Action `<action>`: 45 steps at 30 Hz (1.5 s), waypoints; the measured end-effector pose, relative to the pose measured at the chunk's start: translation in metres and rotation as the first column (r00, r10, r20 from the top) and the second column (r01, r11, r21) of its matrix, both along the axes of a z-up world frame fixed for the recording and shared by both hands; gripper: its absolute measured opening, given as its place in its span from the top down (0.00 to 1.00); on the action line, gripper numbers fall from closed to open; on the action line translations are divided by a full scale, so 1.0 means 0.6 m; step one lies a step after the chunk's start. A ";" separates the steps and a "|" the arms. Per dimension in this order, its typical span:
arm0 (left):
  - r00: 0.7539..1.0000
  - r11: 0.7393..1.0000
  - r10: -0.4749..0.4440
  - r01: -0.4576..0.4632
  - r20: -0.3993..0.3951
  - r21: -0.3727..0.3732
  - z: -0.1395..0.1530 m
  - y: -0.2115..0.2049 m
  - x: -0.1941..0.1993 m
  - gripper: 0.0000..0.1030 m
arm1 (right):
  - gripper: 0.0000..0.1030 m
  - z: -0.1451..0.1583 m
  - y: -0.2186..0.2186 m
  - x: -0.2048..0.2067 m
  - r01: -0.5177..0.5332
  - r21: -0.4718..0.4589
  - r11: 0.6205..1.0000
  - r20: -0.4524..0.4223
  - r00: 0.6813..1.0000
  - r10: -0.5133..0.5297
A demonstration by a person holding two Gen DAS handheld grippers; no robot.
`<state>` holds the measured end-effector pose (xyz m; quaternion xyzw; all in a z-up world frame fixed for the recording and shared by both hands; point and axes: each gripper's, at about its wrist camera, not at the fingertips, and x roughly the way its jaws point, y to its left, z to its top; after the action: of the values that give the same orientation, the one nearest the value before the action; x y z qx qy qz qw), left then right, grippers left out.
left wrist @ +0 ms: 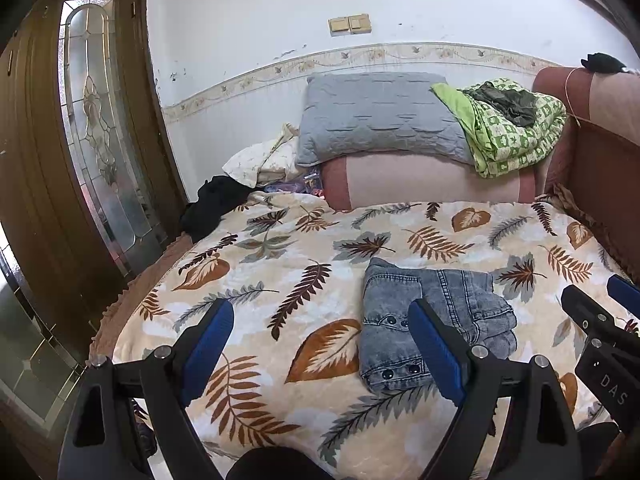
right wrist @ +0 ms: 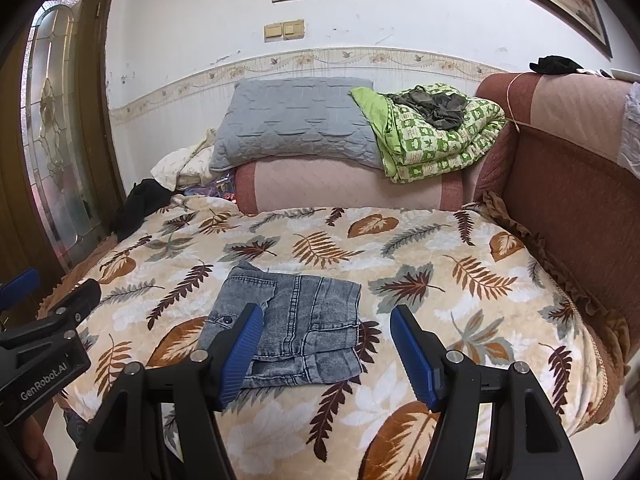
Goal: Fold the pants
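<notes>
The grey-blue denim pants point(left wrist: 436, 320) lie folded into a small rectangle on the leaf-patterned blanket point(left wrist: 280, 264); they also show in the right wrist view point(right wrist: 304, 320). My left gripper point(left wrist: 320, 320) is open and empty, held above the blanket just in front of the pants, its right finger overlapping them in view. My right gripper point(right wrist: 326, 328) is open and empty, held in front of and above the pants. Each gripper shows at the edge of the other's view.
The blanket point(right wrist: 440, 272) covers a sofa seat. A grey pillow point(left wrist: 376, 116) and a green quilt point(left wrist: 516, 128) rest on the far armrest. The sofa back point(right wrist: 568, 184) rises at the right. Dark clothing point(left wrist: 212, 204) lies at the far left edge, by a wooden glass door point(left wrist: 88, 128).
</notes>
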<state>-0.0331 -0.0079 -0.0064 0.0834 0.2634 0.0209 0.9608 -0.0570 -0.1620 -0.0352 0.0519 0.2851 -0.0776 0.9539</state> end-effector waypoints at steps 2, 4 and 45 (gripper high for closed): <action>1.000 1.000 0.004 -0.004 -0.006 0.006 -0.002 0.000 0.002 0.14 | 0.32 -0.002 0.000 0.002 0.000 0.001 1.000 -0.003 1.000 0.000; 1.000 1.000 0.010 -0.010 -0.010 0.011 -0.004 0.000 0.004 0.14 | 0.32 -0.004 0.000 0.002 -0.001 0.003 1.000 -0.006 1.000 0.001; 1.000 0.998 0.029 -0.028 -0.008 0.060 0.001 -0.002 0.015 0.14 | 0.32 -0.005 -0.007 0.015 0.004 -0.009 1.000 -0.020 1.000 -0.005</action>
<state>-0.0238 -0.0092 -0.0059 0.1086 0.2681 0.0422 0.9563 -0.0479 -0.1664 -0.0383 0.0474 0.2941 -0.0816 0.9511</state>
